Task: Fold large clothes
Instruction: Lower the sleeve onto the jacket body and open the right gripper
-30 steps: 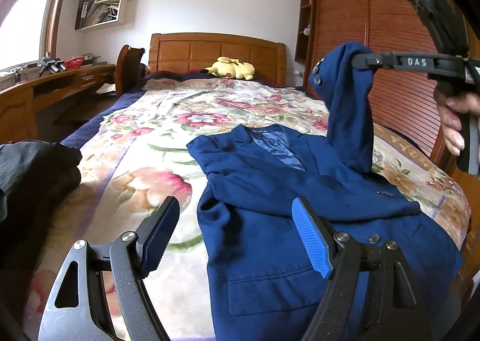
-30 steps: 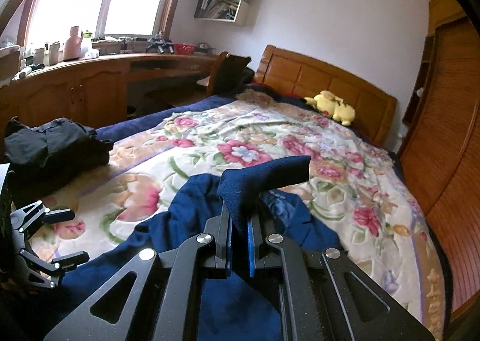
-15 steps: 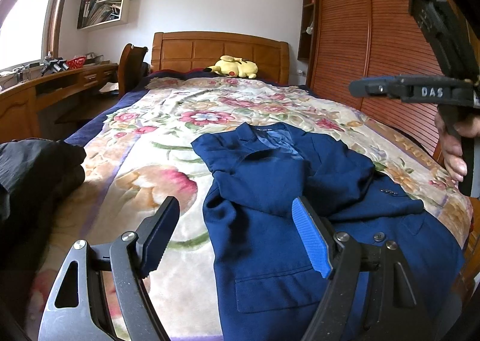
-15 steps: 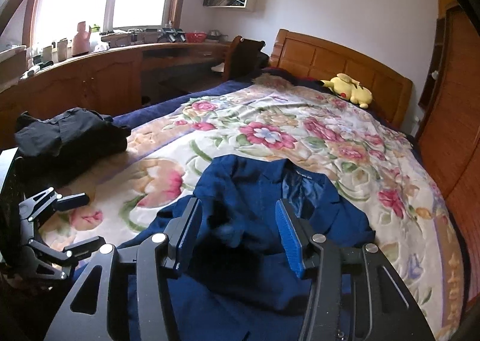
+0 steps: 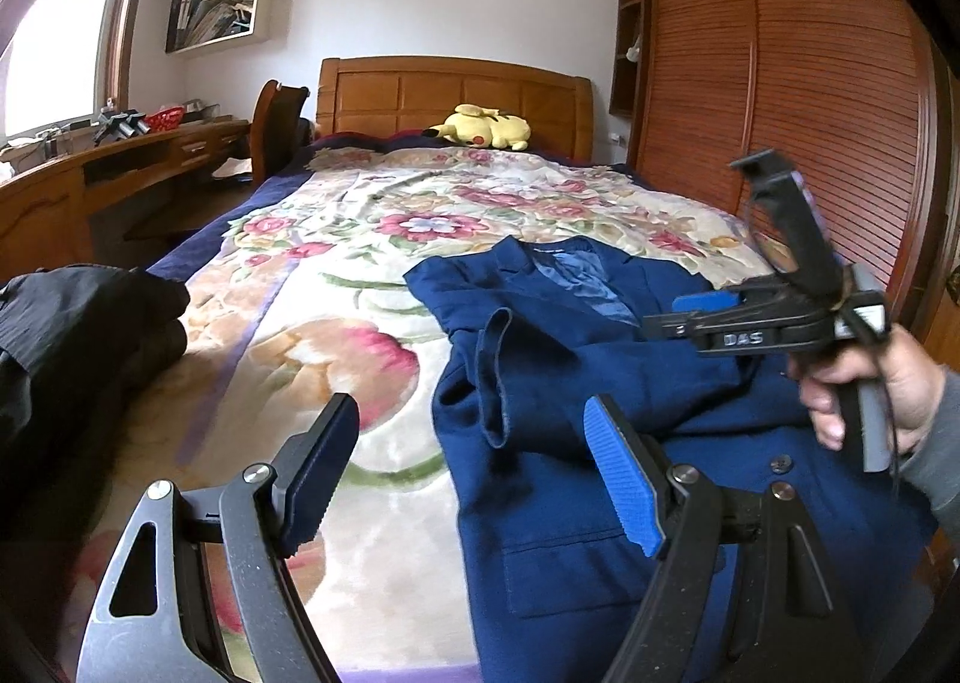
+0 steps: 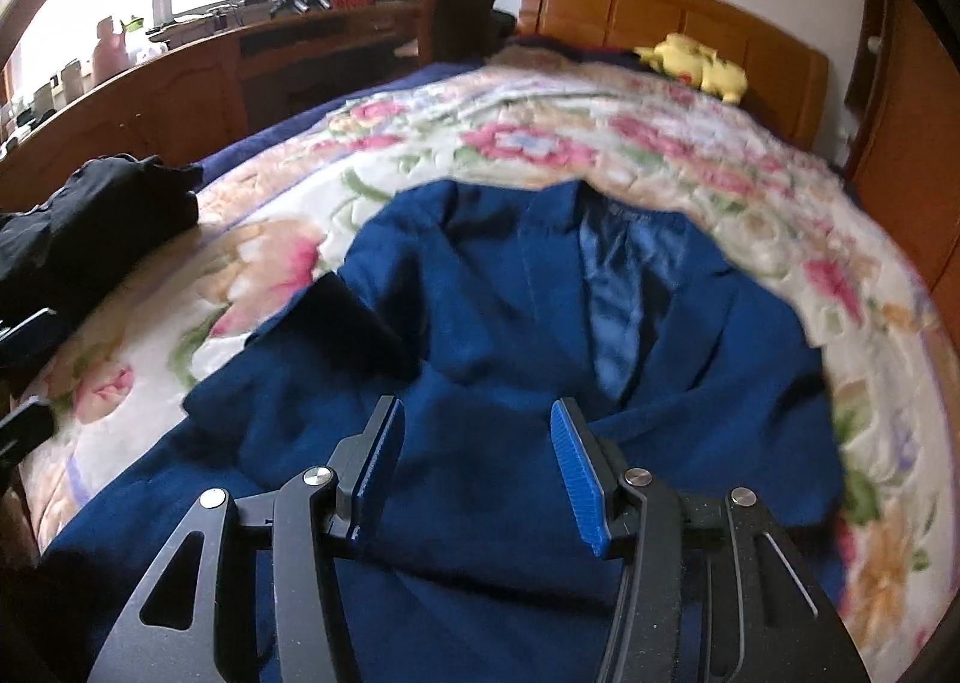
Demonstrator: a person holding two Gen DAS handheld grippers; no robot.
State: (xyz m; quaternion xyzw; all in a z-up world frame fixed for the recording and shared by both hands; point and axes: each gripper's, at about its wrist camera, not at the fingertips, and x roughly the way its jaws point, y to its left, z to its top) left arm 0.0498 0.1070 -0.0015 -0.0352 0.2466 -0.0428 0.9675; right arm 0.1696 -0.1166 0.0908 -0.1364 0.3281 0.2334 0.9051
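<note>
The blue jacket (image 5: 600,383) lay face up on the flowered blanket (image 5: 336,323) of the bed, its collar toward the wooden headboard (image 5: 456,89). Both sleeves were folded across its chest. The left gripper (image 5: 474,473) hovered above the lower edge of the jacket with its jaws wide apart – nothing was between them. The right gripper (image 6: 474,467), held by a hand (image 5: 870,395) in a grey sleeve, stood low over the middle of the jacket; its jaws were about half open and held nothing. A folded black garment (image 6: 90,221) lay on the bed, well apart from the jacket – a yellow plush toy (image 5: 480,126) rested near the headboard.
</note>
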